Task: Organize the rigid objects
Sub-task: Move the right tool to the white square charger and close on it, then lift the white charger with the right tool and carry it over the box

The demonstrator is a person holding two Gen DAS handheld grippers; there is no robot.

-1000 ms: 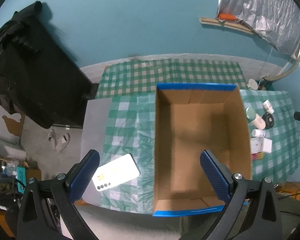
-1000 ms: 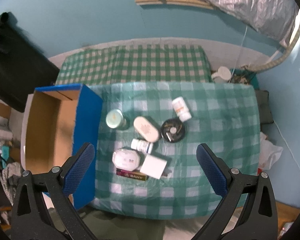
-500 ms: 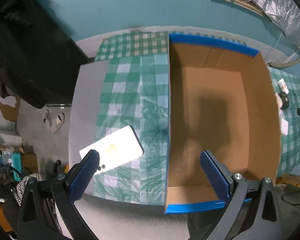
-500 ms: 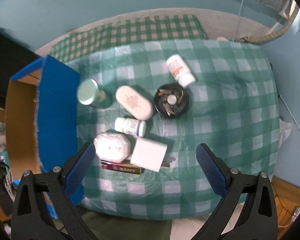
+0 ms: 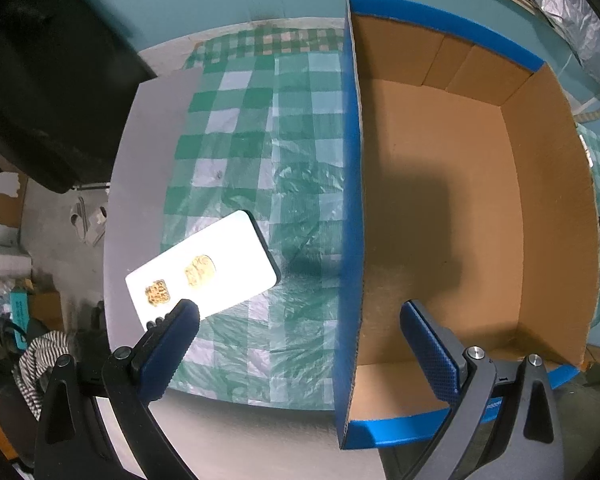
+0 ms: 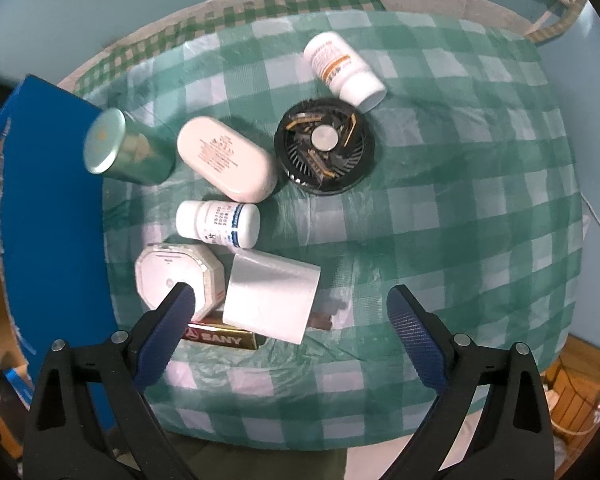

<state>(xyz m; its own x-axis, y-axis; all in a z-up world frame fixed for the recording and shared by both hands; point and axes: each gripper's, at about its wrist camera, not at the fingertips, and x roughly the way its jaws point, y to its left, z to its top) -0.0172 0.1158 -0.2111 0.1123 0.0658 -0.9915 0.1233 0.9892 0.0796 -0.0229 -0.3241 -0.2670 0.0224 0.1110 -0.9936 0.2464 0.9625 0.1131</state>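
My left gripper (image 5: 300, 316) is open and empty, straddling the blue left wall of an empty cardboard box (image 5: 452, 208). A white phone (image 5: 204, 268) lies face down left of the box, near the left fingertip. My right gripper (image 6: 290, 308) is open and empty above a white charger block (image 6: 272, 296). Around it lie an octagonal white box (image 6: 172, 276), a SANY pack (image 6: 224, 338), a small white bottle (image 6: 220, 224), an oval white case (image 6: 224, 160), a teal can (image 6: 128, 148), a black fan (image 6: 324, 144) and a white pill bottle (image 6: 340, 68).
The green checked tablecloth (image 6: 460, 220) covers the table. The box's blue outer wall (image 6: 48, 200) stands left of the objects. A black bag (image 5: 48, 72) sits beyond the table's left edge, with floor clutter below it.
Both grippers have moved lower and closer to the table. The left view shifted left toward the phone and box wall; the right view closed in on the cluster of objects.
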